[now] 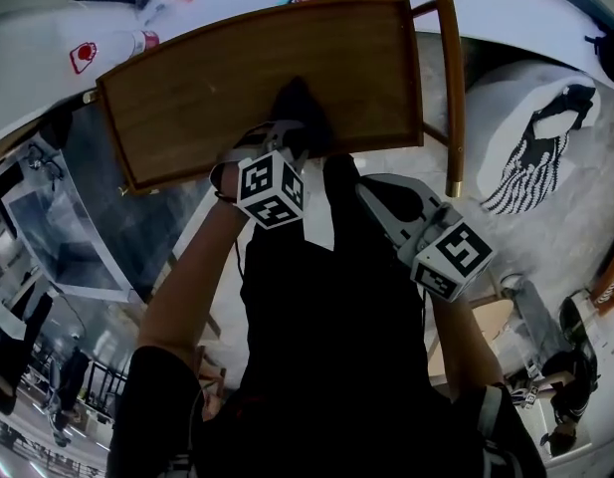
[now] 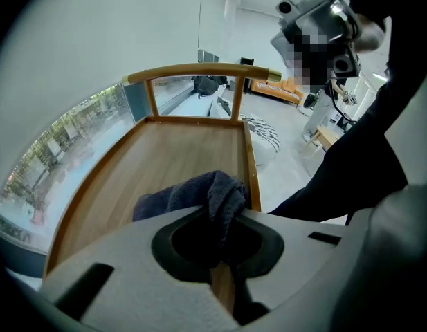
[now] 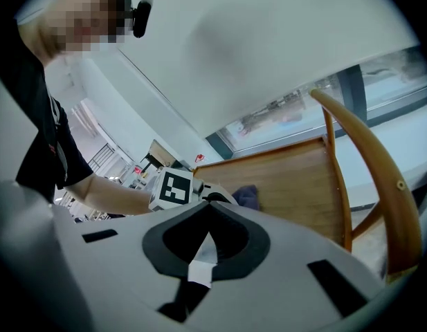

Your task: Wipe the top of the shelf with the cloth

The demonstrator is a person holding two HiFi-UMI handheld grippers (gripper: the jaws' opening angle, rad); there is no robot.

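Left tongs (image 2: 223,216): clamped on a bunched fold of the cloth, above the shelf's near rim.
Cloth (image 2: 189,194): dark blue-grey and crumpled. Its free part seems to rest on the shelf top, close to the rim on the person's side.
Shelf (image 1: 187,98): brown wood top with a low raised rim.
Right tongs (image 3: 207,206): jaws together with nothing between them, held off the shelf just outside its near rim.
Rail (image 1: 449,78): curved wooden bar standing along the shelf's right end.

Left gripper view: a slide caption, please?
Left gripper clamps a dark blue cloth resting on the wooden shelf top.
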